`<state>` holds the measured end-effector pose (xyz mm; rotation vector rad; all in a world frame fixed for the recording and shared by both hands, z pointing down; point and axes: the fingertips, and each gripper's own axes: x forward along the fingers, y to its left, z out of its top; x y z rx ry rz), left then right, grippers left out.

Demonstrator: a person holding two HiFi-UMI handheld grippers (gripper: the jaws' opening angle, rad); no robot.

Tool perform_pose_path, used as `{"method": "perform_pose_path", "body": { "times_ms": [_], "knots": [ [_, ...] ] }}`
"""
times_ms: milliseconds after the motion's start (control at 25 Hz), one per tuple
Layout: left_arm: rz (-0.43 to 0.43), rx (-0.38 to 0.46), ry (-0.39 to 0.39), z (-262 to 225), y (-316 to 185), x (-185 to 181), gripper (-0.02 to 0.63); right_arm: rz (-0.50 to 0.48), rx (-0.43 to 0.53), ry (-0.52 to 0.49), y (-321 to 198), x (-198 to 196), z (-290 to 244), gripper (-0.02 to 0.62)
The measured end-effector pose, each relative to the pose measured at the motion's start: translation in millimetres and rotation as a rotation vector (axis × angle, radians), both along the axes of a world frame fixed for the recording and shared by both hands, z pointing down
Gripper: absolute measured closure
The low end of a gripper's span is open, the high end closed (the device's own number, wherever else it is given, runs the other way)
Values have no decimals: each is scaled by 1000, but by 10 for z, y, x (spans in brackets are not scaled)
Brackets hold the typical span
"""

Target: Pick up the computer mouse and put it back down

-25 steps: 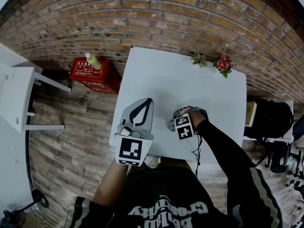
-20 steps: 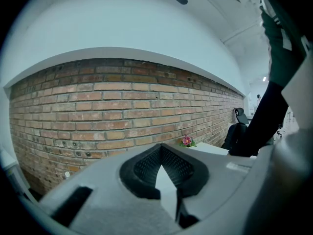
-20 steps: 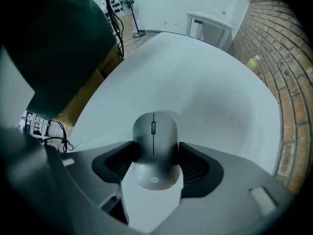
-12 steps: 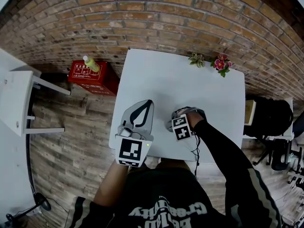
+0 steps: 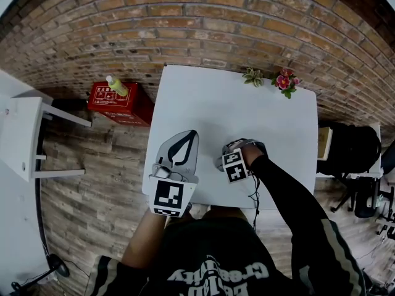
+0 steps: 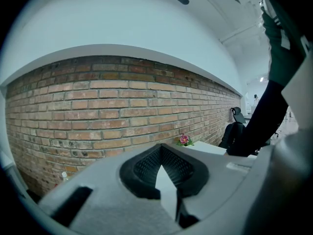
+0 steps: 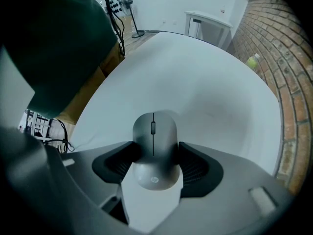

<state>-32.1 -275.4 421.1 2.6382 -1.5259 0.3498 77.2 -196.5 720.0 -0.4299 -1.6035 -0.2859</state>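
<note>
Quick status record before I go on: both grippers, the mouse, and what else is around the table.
right gripper: shut on the computer mouse, one pad on each side
computer mouse: grey, scroll wheel end pointing away from the gripper; lifted or resting, cannot tell
left gripper: shut, empty, over the table's near left part
table: white; pink flowers and a small green plant at the far edge
floor at left: red box with a yellow-green bottle on it
</note>
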Motion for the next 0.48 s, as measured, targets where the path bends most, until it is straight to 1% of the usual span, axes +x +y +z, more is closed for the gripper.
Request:
{"method": "perform_pose_path", "body": {
  "times_ms": [240,480],
  "knots": [
    [-7,3,-8,-2,-15,-37,600,3,5,6,3,6,-6,291],
    [-41,7,-11,-19,-62,-191,600,20,4,-20,5,5,-23,301]
  ]
}}
